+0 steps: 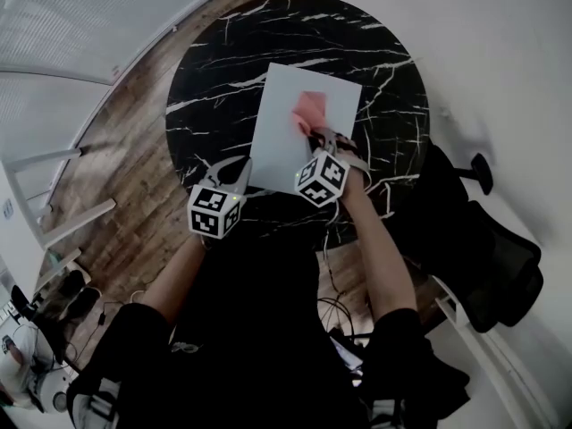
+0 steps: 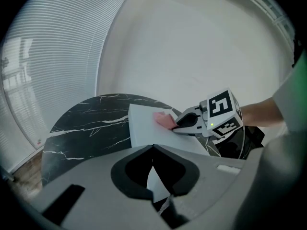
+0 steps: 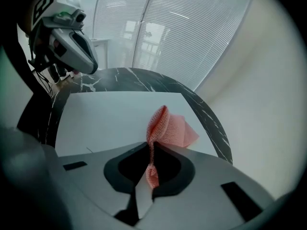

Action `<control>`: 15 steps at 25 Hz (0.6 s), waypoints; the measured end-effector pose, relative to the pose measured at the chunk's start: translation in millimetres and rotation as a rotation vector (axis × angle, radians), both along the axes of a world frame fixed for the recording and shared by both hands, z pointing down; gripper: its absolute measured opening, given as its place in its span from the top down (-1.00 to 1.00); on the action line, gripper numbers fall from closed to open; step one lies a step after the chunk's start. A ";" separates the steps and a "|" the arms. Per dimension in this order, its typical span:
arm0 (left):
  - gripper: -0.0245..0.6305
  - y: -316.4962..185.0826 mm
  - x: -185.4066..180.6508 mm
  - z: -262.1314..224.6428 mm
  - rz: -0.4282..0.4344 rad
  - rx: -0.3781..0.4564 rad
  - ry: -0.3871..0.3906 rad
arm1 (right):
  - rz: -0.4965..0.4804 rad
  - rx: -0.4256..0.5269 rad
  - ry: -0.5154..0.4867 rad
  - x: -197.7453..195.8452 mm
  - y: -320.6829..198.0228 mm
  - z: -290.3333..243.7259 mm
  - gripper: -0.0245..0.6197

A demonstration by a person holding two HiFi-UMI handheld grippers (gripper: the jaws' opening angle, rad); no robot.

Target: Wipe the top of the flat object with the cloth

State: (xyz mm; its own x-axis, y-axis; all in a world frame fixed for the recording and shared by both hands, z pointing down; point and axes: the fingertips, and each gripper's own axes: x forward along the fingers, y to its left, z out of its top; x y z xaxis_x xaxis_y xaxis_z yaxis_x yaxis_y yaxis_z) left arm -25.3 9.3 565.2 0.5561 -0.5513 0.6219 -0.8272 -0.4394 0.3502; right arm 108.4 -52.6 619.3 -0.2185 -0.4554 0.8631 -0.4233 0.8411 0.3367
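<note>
Flat object [image 1: 281, 123] lies on the round table [image 1: 214, 70], straight ahead of both tools. Cloth [image 3: 169, 128] sits bunched on it, clamped in my right gripper [image 3: 149, 172]. My left gripper [image 2: 154, 178] is pinched onto its near edge. Looks mid-wipe to me; next I need to drag the cloth across the bare part.

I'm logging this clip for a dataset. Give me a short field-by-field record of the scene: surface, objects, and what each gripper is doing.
surface: round black marble table
flat object: white sheet lying flat on the table
cloth: pink cloth, bunched, resting on the sheet
left gripper: shut on the sheet's near edge
right gripper: shut on the cloth, over the sheet
task stage: wiping looks under way, cloth on the sheet's top
</note>
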 end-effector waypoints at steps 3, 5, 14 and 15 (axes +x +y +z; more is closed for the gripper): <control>0.93 -0.2 -0.1 1.3 0.010 0.000 -0.002 | 0.011 -0.012 -0.015 -1.9 10.4 0.3 0.89; 0.93 0.3 -0.6 2.2 0.017 0.000 -0.004 | 0.014 -0.014 -0.021 -3.5 16.7 0.9 0.89; 0.93 2.2 5.1 2.3 0.062 0.004 -0.011 | 0.041 -0.042 -0.064 -7.9 45.2 1.1 0.88; 0.93 2.6 6.1 2.5 0.068 0.005 -0.011 | 0.045 -0.043 -0.068 -8.3 48.9 1.3 0.88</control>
State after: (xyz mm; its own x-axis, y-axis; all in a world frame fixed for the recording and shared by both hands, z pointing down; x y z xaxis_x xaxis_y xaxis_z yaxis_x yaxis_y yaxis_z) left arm -19.2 12.0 567.7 0.5854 -0.5153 0.6259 -0.7992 -0.4964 0.3389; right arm 100.1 -3.7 620.7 -0.2569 -0.4287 0.8661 -0.4817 0.8338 0.2698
